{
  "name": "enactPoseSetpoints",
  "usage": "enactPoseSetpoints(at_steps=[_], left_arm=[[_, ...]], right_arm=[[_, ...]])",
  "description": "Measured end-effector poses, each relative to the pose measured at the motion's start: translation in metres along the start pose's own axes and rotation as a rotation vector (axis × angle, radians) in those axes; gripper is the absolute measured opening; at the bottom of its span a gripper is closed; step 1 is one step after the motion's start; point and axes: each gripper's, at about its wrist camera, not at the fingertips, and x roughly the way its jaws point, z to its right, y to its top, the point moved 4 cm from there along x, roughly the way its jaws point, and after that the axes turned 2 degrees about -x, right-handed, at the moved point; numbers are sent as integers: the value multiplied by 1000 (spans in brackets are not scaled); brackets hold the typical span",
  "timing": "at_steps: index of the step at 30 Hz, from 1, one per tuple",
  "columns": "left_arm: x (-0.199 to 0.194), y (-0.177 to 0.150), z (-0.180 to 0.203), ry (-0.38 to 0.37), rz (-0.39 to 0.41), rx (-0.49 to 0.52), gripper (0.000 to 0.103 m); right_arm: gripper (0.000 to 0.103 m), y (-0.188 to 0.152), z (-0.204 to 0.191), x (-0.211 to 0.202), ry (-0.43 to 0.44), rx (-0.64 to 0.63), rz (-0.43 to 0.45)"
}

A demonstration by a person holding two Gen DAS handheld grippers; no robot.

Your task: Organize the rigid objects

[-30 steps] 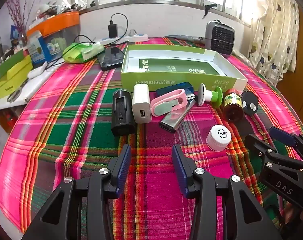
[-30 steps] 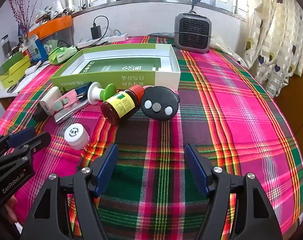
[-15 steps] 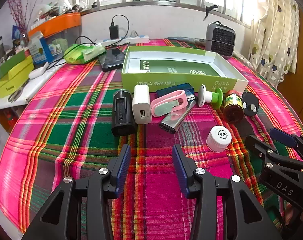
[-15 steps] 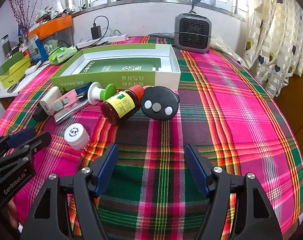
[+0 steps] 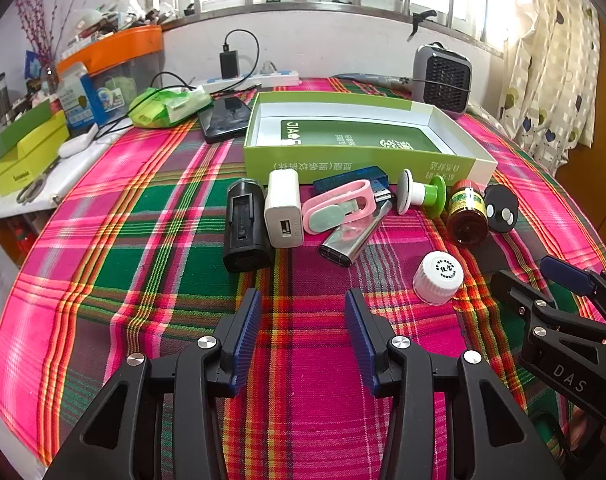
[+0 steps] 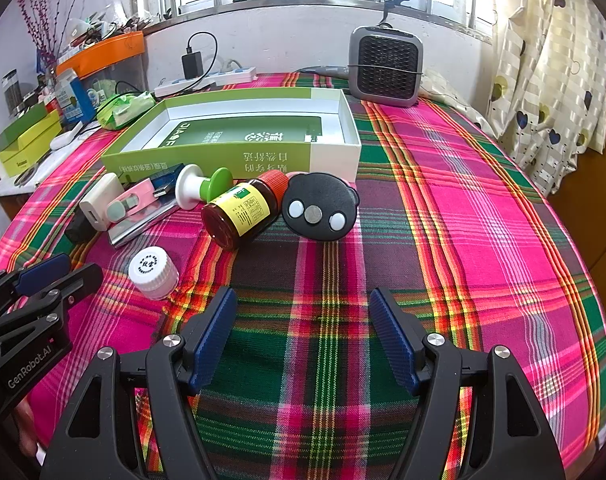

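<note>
Evidently nothing has been sorted yet: the green box [image 5: 367, 136], upper centre of the frame, is seen empty, while the black battery case [image 5: 243, 226], white charger [image 5: 283, 209], brown bottle [image 6: 241, 212] and black remote [image 6: 319, 207] are lined up along its near wall, presumably for easy reach. The left gripper [image 5: 301, 338] and right gripper [image 6: 303, 338] are held low in frame with jaws parted, nothing grasped.
</note>
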Motion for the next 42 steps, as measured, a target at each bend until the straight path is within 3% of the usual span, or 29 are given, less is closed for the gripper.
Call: enactPoseSetpoints(at_steps=[22, 28, 42], left_arm=[[0, 1, 0, -1, -6, 3, 42], [1, 4, -5, -37, -28, 6, 42], [-1, 15, -22, -132, -54, -40, 42]], right_arm=[[69, 0, -1, 0, 1, -1, 1], [69, 0, 1, 0, 15, -8, -9], [69, 30, -7, 0, 142, 54, 36]])
